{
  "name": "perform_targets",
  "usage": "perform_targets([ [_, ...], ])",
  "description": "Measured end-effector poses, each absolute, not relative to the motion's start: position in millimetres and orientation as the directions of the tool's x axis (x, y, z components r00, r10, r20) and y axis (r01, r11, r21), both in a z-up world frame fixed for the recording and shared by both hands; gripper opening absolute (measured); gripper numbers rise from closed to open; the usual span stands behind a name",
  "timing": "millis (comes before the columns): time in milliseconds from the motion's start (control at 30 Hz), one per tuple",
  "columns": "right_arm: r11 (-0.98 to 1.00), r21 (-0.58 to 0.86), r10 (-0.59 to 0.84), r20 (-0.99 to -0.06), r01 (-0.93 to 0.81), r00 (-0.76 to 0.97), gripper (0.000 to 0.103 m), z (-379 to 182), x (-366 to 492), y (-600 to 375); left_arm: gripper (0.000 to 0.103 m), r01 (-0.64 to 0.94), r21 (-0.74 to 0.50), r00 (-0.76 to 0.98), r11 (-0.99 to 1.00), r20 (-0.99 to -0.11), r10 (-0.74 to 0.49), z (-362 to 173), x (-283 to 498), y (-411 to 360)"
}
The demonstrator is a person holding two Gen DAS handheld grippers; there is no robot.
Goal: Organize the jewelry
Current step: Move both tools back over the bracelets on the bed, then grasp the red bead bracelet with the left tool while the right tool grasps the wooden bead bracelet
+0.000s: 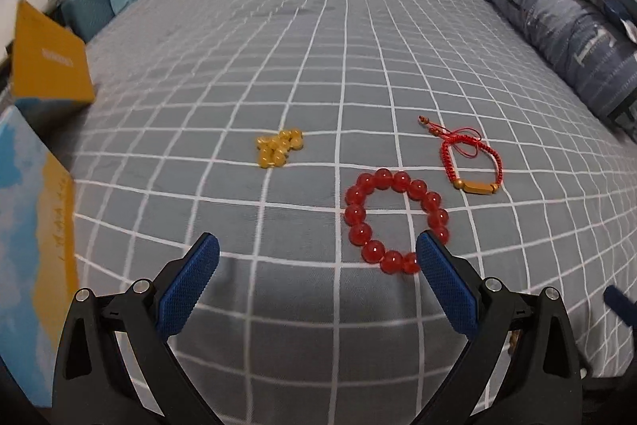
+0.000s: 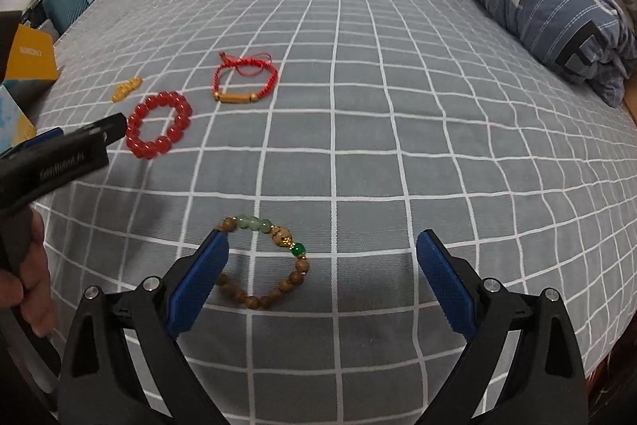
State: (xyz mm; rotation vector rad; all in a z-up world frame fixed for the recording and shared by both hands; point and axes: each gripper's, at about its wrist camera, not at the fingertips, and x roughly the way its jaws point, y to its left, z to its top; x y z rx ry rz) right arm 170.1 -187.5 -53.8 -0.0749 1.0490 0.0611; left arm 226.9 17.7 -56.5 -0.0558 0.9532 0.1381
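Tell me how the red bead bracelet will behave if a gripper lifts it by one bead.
The red bead bracelet is a loop of separate round beads, so it would probably sag and dangle rather than keep its ring shape. The beads look glossy and smooth, so the open left gripper might slip off one. On the soft checked bedspread it seems unlikely to roll.

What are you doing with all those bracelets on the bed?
A person is tidying jewelry with a gripper in each hand. Both are open and hold nothing yet. The left gripper is near the red bead bracelet; the right gripper is over the brown and green bead bracelet. A red cord bracelet and a small yellow bead piece lie further off on the checked bedsheet. A yellow and blue box stands at the left.
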Motion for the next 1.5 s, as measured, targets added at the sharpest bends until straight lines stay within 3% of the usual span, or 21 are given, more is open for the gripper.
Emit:
perform_targets([
  [500, 0.996, -0.038, 0.004, -0.894, -0.085, 0.448, 0.091, -78.0, 182.1, -194.2, 0.098, -0.175, 0.037, 0.516, 0.984, -0.847, 0.123, -88.8, 255.9, 20.6],
  [633, 0.995, -0.039, 0.009, -0.897, -0.097, 0.443, 0.084, -77.4, 181.6, -192.5, 0.097, -0.182, 0.061, 0.514, 0.981, -0.845, 0.148, -92.5, 257.7, 17.5],
  [800, 0.994, -0.022, 0.026, -0.901, -0.106, 0.432, 0.067, -76.9, 183.8, -193.0, 0.082, -0.155, 0.041, 0.513, 0.987, -0.85, 0.116, -90.3, 254.5, 15.9],
  [1000, 0.994, -0.005, 0.044, -0.904, -0.113, 0.425, 0.045, -76.7, 187.1, -192.6, 0.052, -0.13, 0.035, 0.52, 0.991, -0.848, 0.098, -86.3, 247.0, 9.6],
  [1067, 0.994, -0.008, 0.041, -0.905, -0.112, 0.423, 0.038, -76.6, 188.2, -192.6, 0.034, -0.119, 0.037, 0.517, 0.992, -0.851, 0.094, -85.0, 246.5, 9.2],
  [1100, 0.994, -0.013, 0.036, -0.905, -0.111, 0.424, 0.03, -76.3, 188.5, -192.5, 0.028, -0.112, 0.032, 0.516, 0.993, -0.853, 0.085, -84.1, 246.2, 9.2],
  [1133, 0.994, -0.014, 0.034, -0.904, -0.109, 0.425, 0.015, -75.7, 188.6, -192.9, 0.019, -0.101, 0.028, 0.517, 0.994, -0.853, 0.077, -83.3, 245.5, 8.5],
  [1167, 0.994, -0.011, 0.035, -0.903, -0.105, 0.428, 0.012, -75.0, 188.8, -193.8, 0.014, -0.078, 0.031, 0.523, 0.996, -0.85, 0.067, -82.3, 244.3, 7.4],
  [1500, 0.996, -0.005, 0.037, -0.891, -0.092, 0.452, 0.01, -70.5, 186.4, -196.7, 0.013, -0.05, 0.019, 0.544, 0.999, -0.838, 0.044, -79.1, 238.2, 6.3],
])
